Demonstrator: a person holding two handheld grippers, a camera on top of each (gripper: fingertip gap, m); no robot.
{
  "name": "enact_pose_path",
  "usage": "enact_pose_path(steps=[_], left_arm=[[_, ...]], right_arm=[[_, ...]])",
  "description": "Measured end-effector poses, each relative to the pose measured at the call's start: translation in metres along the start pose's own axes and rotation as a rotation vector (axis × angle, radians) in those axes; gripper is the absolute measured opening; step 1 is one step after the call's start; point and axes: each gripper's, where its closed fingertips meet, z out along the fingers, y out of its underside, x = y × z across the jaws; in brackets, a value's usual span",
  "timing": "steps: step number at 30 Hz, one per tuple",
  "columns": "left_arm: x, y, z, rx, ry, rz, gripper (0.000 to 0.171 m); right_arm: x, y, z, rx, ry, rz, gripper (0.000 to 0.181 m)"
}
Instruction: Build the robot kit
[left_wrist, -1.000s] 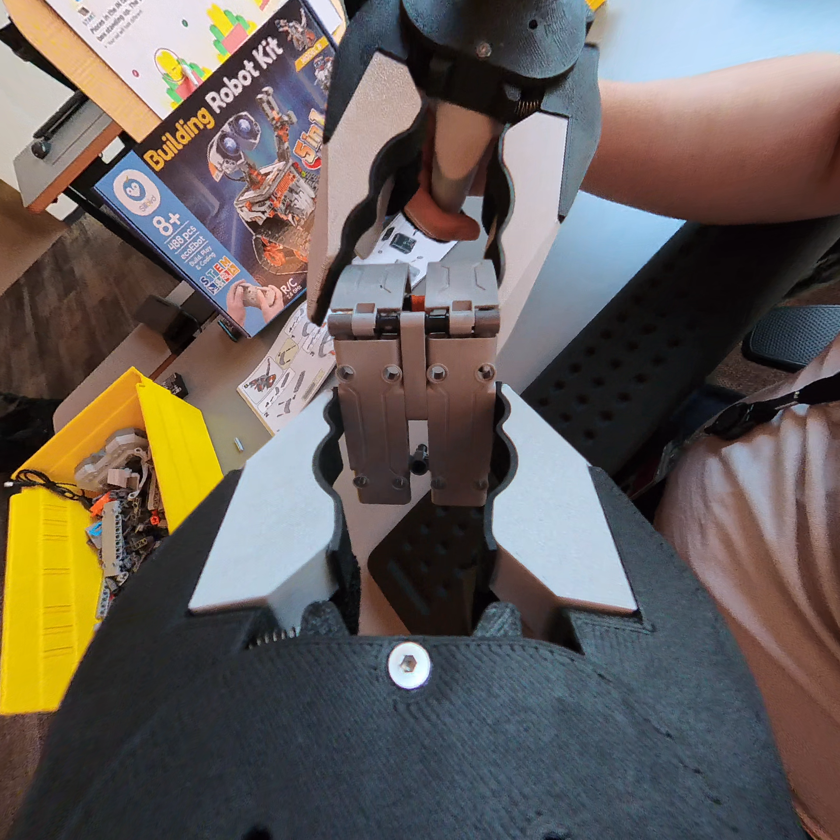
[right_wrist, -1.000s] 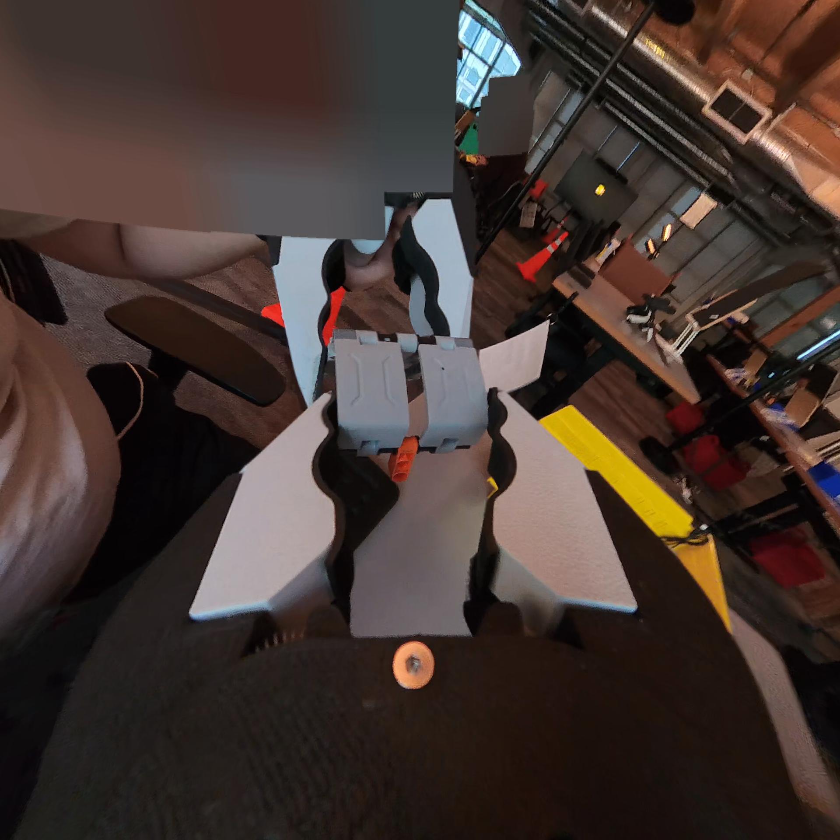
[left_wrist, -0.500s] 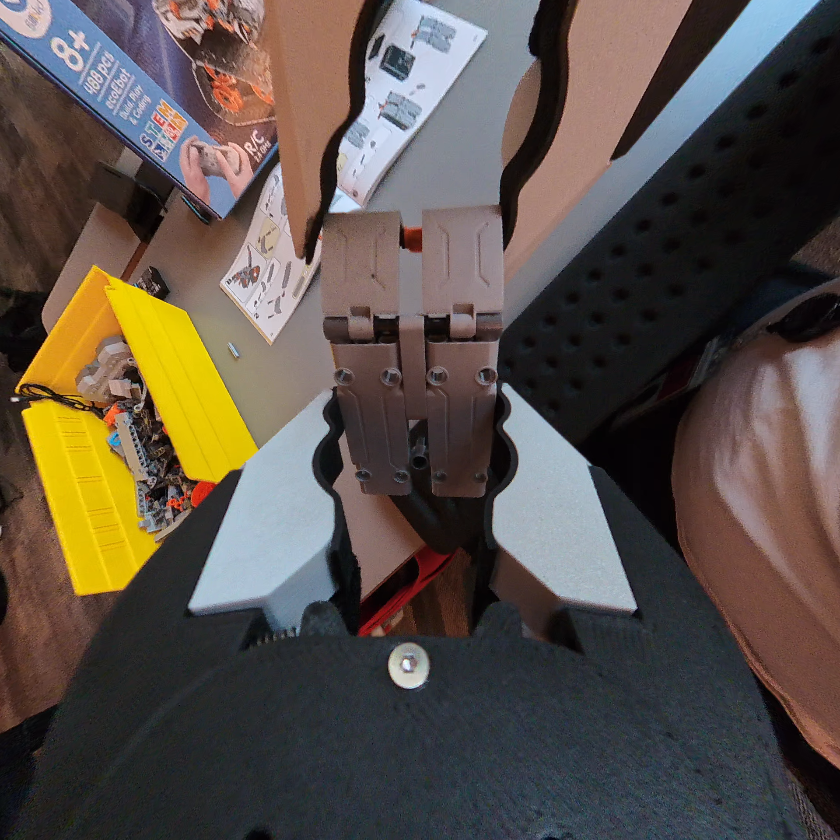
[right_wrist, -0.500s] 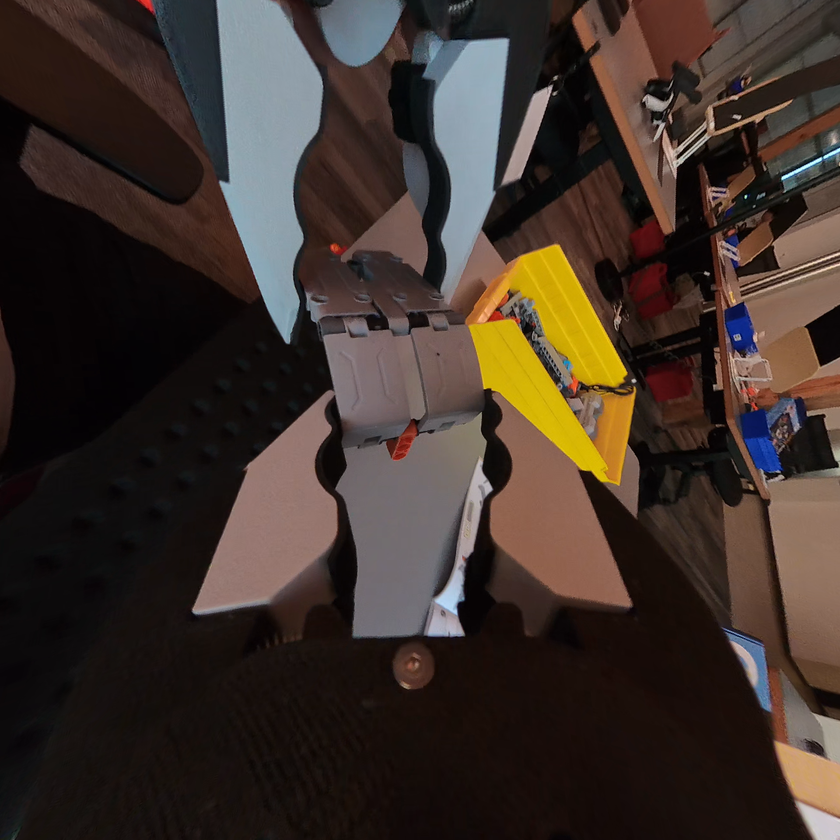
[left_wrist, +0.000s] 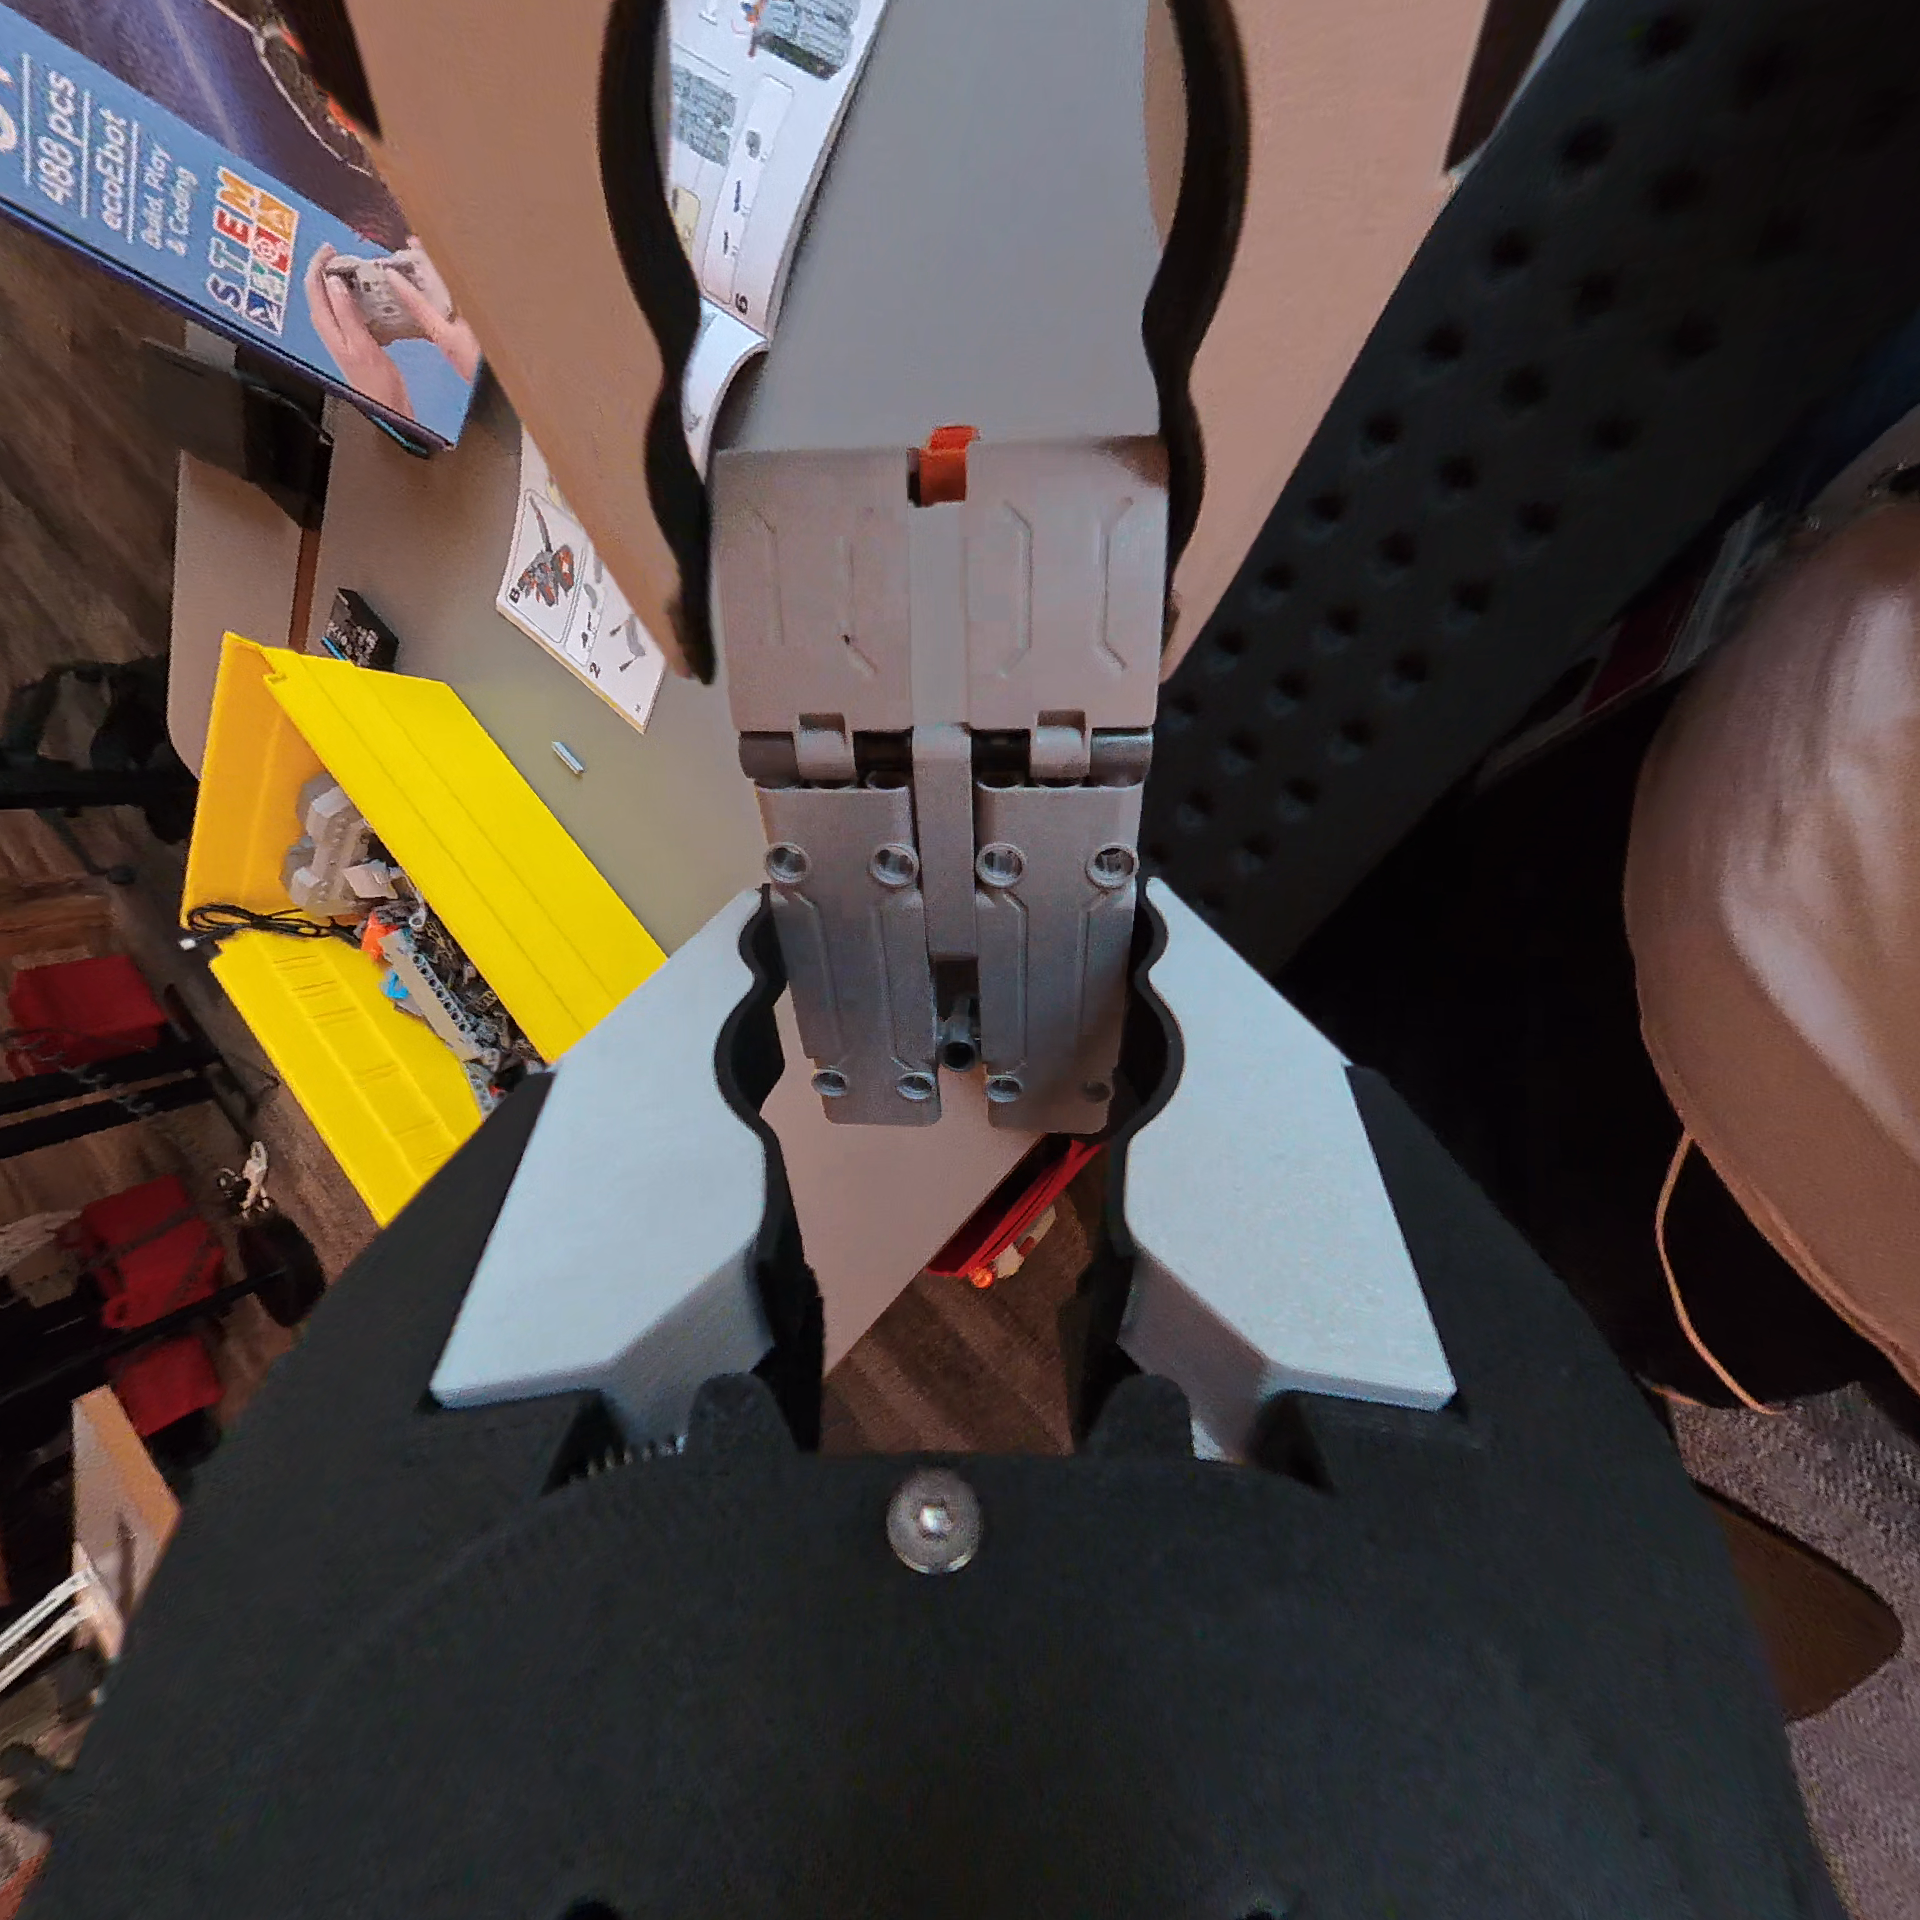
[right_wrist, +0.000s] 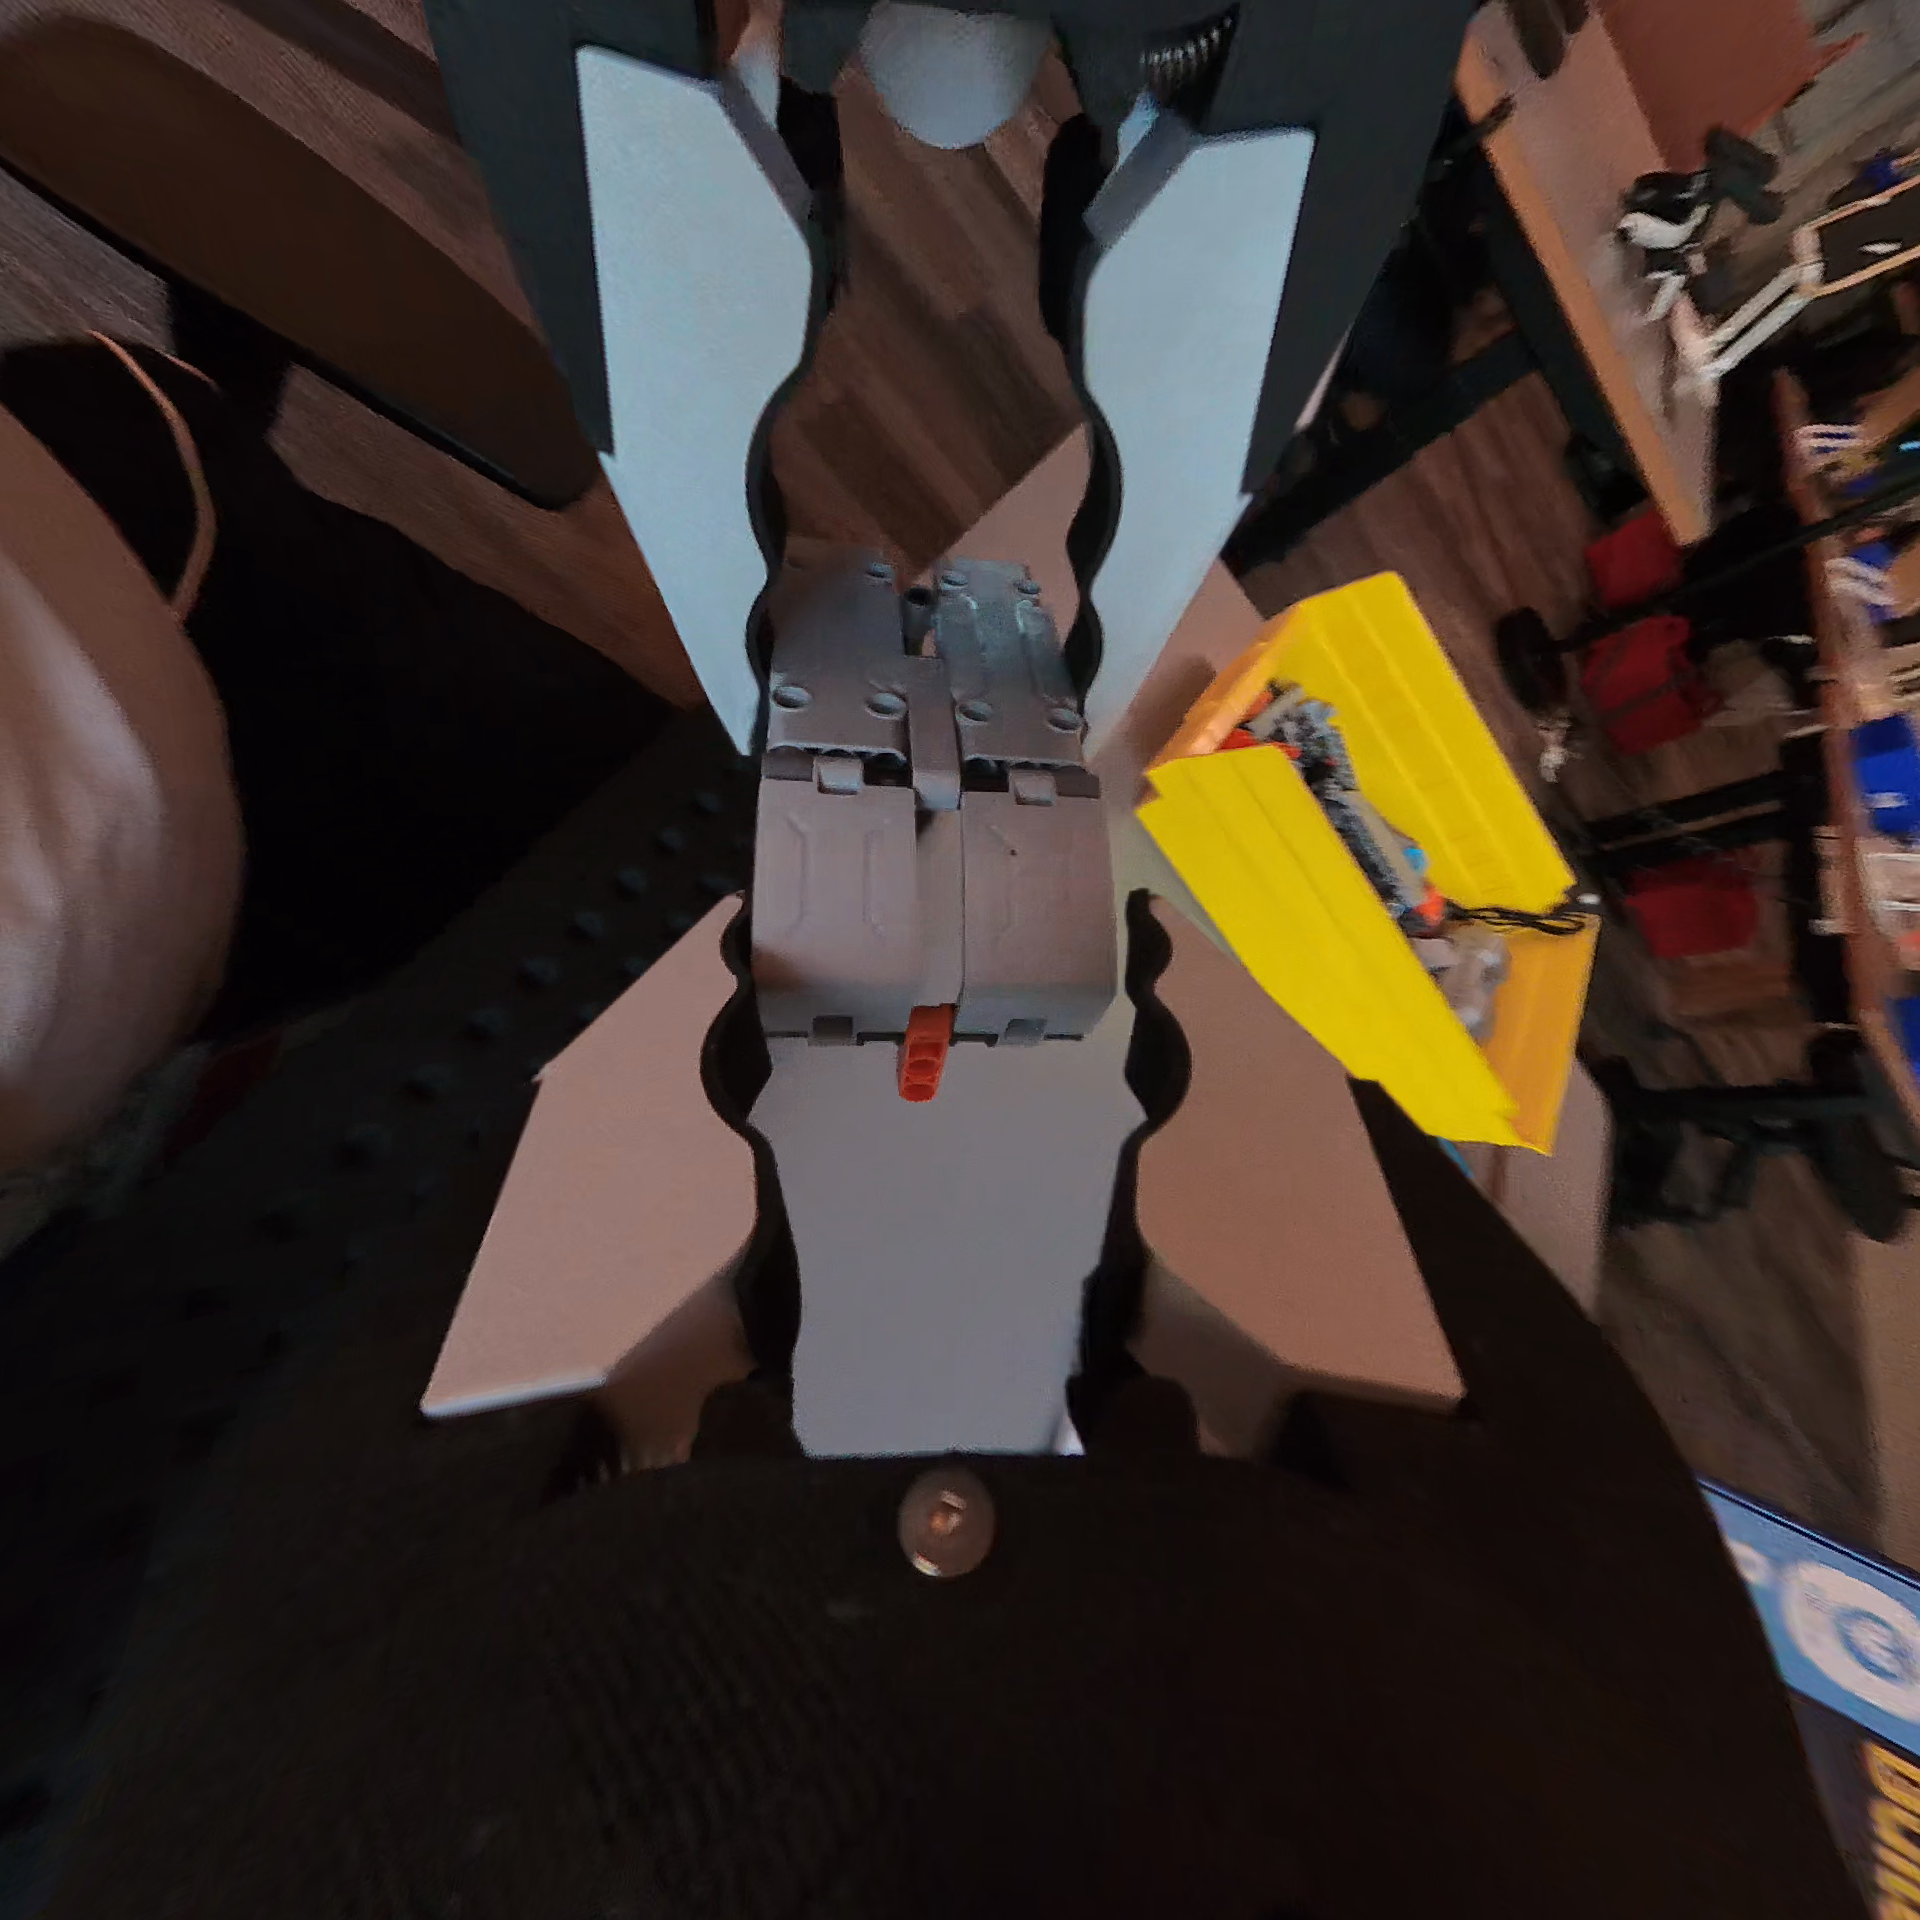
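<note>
Both grippers are clamped on the same grey hinged block assembly (left_wrist: 940, 790), held in the air between them, fingertips pointing at each other.

Left gripper (left_wrist: 948, 966): I see its fingers closed on the flat end with the round stud holes, one finger pressing each side. A small dark pin (left_wrist: 961, 1029) sits in the middle slot, right between the fingers.

Right gripper (right_wrist: 935, 935): fingers closed on the other end, the pair of smooth curved panels. An orange pin (right_wrist: 925, 1065) pokes out of the seam on my side of the panels, between the fingers and not touching either. In the left wrist view the same gripper comes in from the top, and the orange pin shows at the far edge of the assembly.

The two halves meet at a hinge line about midway between the two sets of fingertips. The right wrist view is motion-blurred, so I can't read fine detail there.

Around it: a yellow bin (left_wrist: 343, 831) with loose parts lies outboard of the left gripper's left finger, below on the grey table (left_wrist: 966, 260). Instruction sheets (left_wrist: 582, 613) and a blue kit box (left_wrist: 218, 239) lie beyond that finger. A black perforated board (left_wrist: 1507, 436) runs outboard of the right finger.
</note>
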Motion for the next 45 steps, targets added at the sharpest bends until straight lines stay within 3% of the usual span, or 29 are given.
enact_pose_path(steps=[3,6,10,14,18,21,23,29,31,34,37,41,43,45], left_arm=[[-0.008,-0.001,0.001,-0.009,-0.008,0.014,0.065],[-0.026,-0.012,-0.007,0.113,-0.026,-0.059,0.066],[-0.056,-0.022,-0.037,0.400,-0.038,-0.258,0.083],[-0.088,-0.006,-0.075,0.806,-0.014,-0.596,0.091],[-0.083,0.014,-0.059,1.035,0.178,-0.938,0.074],[-0.068,-0.007,-0.060,1.289,0.408,-1.000,0.062],[-0.070,-0.017,-0.065,1.408,0.455,-1.011,0.058],[-0.072,-0.036,-0.077,1.469,0.385,-0.935,0.015],[-0.069,-0.037,-0.085,1.483,0.417,-0.925,0.009],[-0.063,-0.036,-0.091,1.469,0.429,-0.929,0.005],[-0.060,-0.037,-0.095,1.411,0.332,-0.914,0.005],[-0.061,-0.039,-0.104,1.356,0.174,-0.896,0.005],[-0.059,-0.044,-0.105,1.333,0.135,-0.885,0.004],[-0.057,-0.049,-0.104,1.320,0.132,-0.903,0.004]], right_arm=[[0.003,0.001,0.001,0.079,-0.041,0.063,0.063],[0.021,0.006,-0.002,0.136,0.013,0.091,0.062],[0.047,-0.001,-0.016,0.263,0.132,0.135,0.062],[0.069,-0.012,-0.033,0.363,0.294,0.118,0.062],[0.078,-0.026,-0.044,0.435,0.451,0.053,0.062],[0.082,-0.029,-0.043,0.417,0.562,0.002,0.062],[0.081,-0.032,-0.039,0.422,0.600,-0.008,0.062],[0.077,-0.041,-0.038,0.442,0.740,-0.079,0.062],[0.078,-0.042,-0.038,0.434,0.756,-0.087,0.062],[0.074,-0.042,-0.033,0.466,0.679,-0.073,0.063],[0.070,-0.044,-0.031,0.491,0.578,-0.039,0.064],[0.068,-0.055,-0.041,0.537,0.520,0.018,0.071],[0.067,-0.059,-0.041,0.509,0.505,0.034,0.082],[0.068,-0.062,-0.042,0.486,0.544,0.029,0.079]])
